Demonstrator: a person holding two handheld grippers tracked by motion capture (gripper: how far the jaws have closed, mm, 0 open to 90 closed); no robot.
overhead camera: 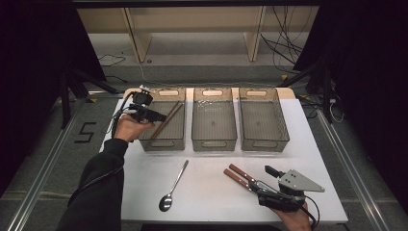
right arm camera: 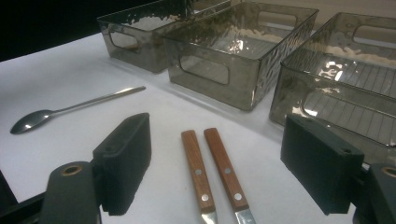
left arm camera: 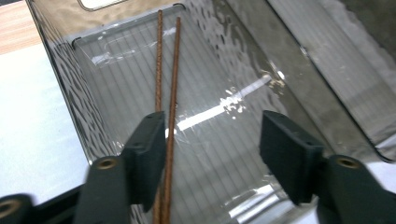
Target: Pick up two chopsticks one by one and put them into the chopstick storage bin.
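Two brown chopsticks (overhead camera: 167, 119) lie slantwise inside the left clear bin (overhead camera: 161, 144). My left gripper (overhead camera: 159, 116) hangs over that bin's left side. In the left gripper view this gripper (left arm camera: 215, 121) is open, and the chopsticks (left arm camera: 175, 70) lie on the bin floor just inside its left jaw, with no pad pressing on them. Near the front edge, my right gripper (overhead camera: 262, 185) is open around two wooden-handled knives (overhead camera: 238, 175). In the right gripper view their handles (right arm camera: 210, 168) lie side by side between the spread jaws of the gripper (right arm camera: 217, 125), untouched.
A metal spoon (overhead camera: 173, 188) lies on the white table (overhead camera: 207, 207) at front centre, left of the knives. The middle bin (overhead camera: 214, 143) and the right bin (overhead camera: 264, 143) stand in a row with the left one. A person's sleeve reaches in at the lower left.
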